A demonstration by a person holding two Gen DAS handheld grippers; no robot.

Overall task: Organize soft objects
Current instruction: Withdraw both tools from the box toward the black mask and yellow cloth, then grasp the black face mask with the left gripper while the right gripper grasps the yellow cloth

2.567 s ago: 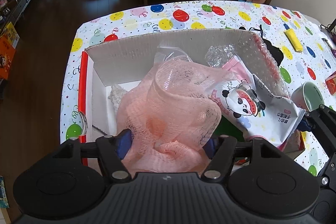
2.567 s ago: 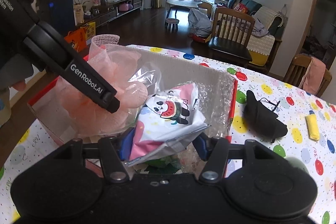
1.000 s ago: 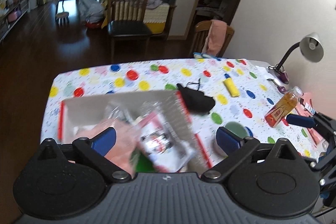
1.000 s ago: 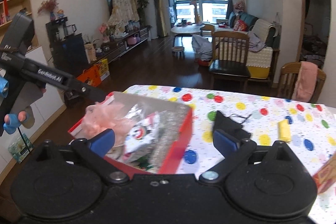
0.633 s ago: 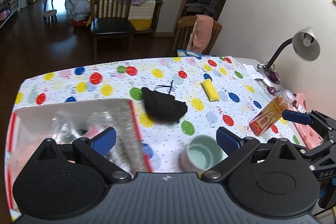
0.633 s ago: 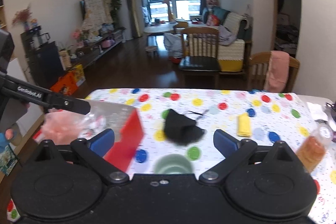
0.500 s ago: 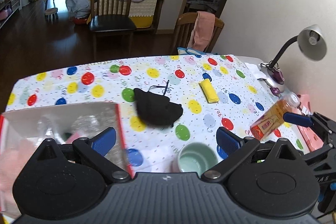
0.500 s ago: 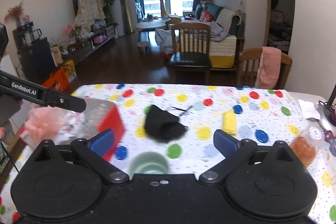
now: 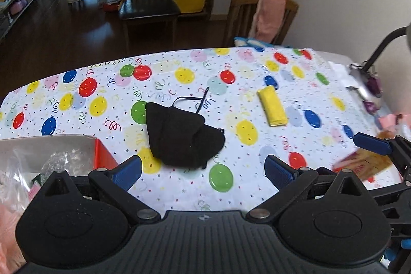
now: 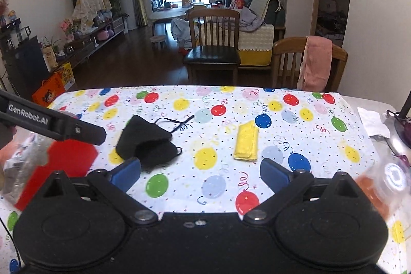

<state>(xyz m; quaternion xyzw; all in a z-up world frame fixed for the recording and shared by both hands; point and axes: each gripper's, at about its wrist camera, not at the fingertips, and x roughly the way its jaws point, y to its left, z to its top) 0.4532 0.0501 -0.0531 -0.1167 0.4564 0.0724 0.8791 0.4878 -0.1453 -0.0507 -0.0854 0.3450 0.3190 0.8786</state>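
Note:
A black face mask with thin ear loops lies on the balloon-print tablecloth, just ahead of my left gripper, which is open and empty. A folded yellow cloth lies to the mask's right. In the right wrist view the mask sits ahead and left of my open, empty right gripper, and the yellow cloth lies straight ahead. The red cardboard box at the left holds bubble wrap and pink mesh, partly hidden by the left gripper's body.
A blurred orange bottle stands at the right, near a lamp base and a white tissue. Two wooden chairs stand past the table's far edge, one draped with a pink towel. The box's red wall is at the lower left.
Both grippers let go of the pink mesh and the panda packet in the box, opened, and swung right. They now face the mask and yellow cloth.

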